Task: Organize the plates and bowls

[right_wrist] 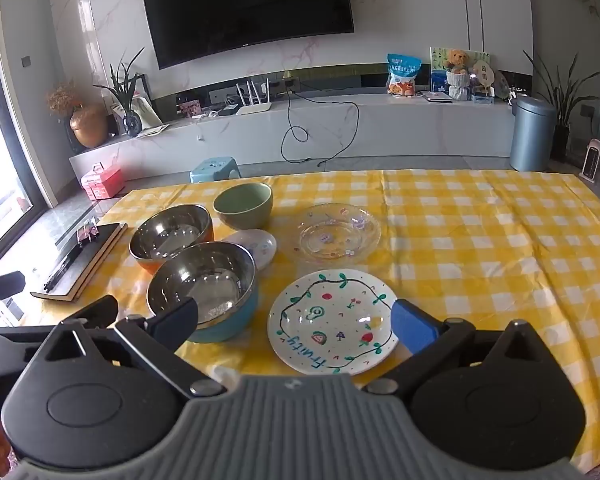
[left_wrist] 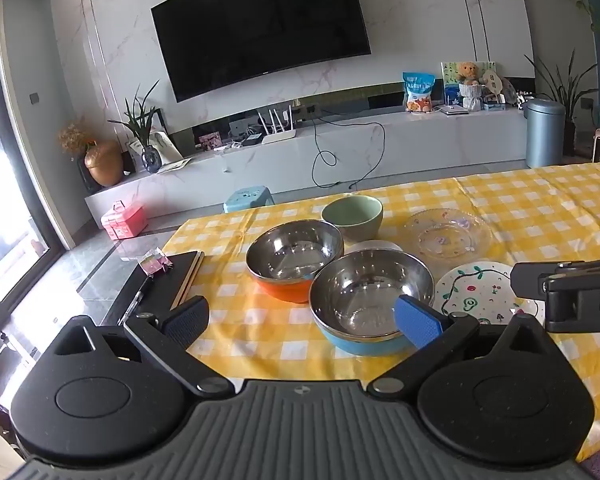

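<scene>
On the yellow checked tablecloth [right_wrist: 480, 240] stand a steel bowl with a blue outside [left_wrist: 370, 300] [right_wrist: 204, 284], a steel bowl with an orange outside [left_wrist: 294, 256] [right_wrist: 170, 236] and a green bowl [left_wrist: 352, 214] [right_wrist: 244, 204]. A small white dish [right_wrist: 258, 246] lies between them. Farther right lie a clear glass plate [left_wrist: 448, 234] [right_wrist: 336, 232] and a white painted plate [left_wrist: 480, 290] [right_wrist: 334, 320]. My left gripper [left_wrist: 302, 322] is open, hovering before the blue bowl. My right gripper [right_wrist: 296, 320] is open above the near edge of the painted plate, holding nothing.
A dark notebook with a pen [left_wrist: 160, 284] [right_wrist: 80, 264] lies at the table's left edge. The right gripper's body [left_wrist: 568, 288] reaches in at the right of the left wrist view. Beyond the table are a blue stool [right_wrist: 214, 168], a TV cabinet and a grey bin [right_wrist: 532, 132].
</scene>
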